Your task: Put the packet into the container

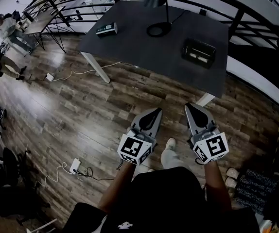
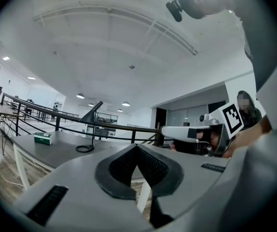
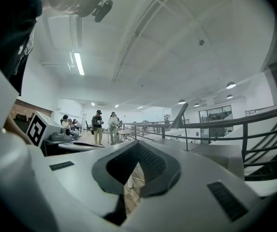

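Observation:
In the head view, a green and white packet (image 1: 106, 29) lies near the far left corner of a dark grey table (image 1: 144, 52). A black container (image 1: 198, 52) sits on the table's right part. My left gripper (image 1: 155, 112) and right gripper (image 1: 189, 107) hang side by side above the wooden floor, short of the table's near edge, both shut with nothing held. The left gripper view shows its jaws (image 2: 137, 148) closed, the packet (image 2: 43, 137) far off at the left and the right gripper (image 2: 191, 132) alongside. The right gripper view shows its jaws (image 3: 137, 146) closed too.
A desk lamp with a ring base (image 1: 159, 29) stands between packet and container. Black railings (image 1: 256, 11) run behind the table. White table legs (image 1: 96, 68) reach the floor, where cables and a power strip (image 1: 75, 166) lie at the left. People (image 3: 100, 127) stand far off.

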Demonstrator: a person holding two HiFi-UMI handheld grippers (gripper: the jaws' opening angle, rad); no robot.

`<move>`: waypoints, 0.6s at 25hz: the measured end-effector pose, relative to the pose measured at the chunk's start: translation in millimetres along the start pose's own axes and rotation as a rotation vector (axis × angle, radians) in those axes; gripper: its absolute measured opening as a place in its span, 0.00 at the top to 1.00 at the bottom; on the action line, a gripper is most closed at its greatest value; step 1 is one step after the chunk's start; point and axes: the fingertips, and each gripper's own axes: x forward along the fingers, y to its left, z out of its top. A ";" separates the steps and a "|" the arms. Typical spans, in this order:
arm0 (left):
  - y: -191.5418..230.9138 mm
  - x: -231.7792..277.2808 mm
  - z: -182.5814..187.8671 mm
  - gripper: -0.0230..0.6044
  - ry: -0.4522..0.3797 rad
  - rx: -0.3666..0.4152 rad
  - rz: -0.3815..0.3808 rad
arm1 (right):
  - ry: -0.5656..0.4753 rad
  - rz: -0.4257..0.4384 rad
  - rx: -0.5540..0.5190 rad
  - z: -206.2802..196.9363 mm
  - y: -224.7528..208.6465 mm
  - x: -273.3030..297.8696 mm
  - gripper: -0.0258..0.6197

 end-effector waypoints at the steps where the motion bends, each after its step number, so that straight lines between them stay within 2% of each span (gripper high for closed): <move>1: 0.3 4.6 1.0 0.97 0.003 0.005 0.000 | 0.002 0.001 -0.004 1.7 -5.7 1.9 0.95; 6: 4.3 34.0 0.6 0.97 0.028 0.008 0.004 | -0.019 -0.039 0.012 11.0 -45.9 12.5 0.95; 15: 10.6 88.4 14.9 0.97 0.026 0.045 0.021 | -0.052 0.023 0.045 13.4 -85.7 31.1 0.95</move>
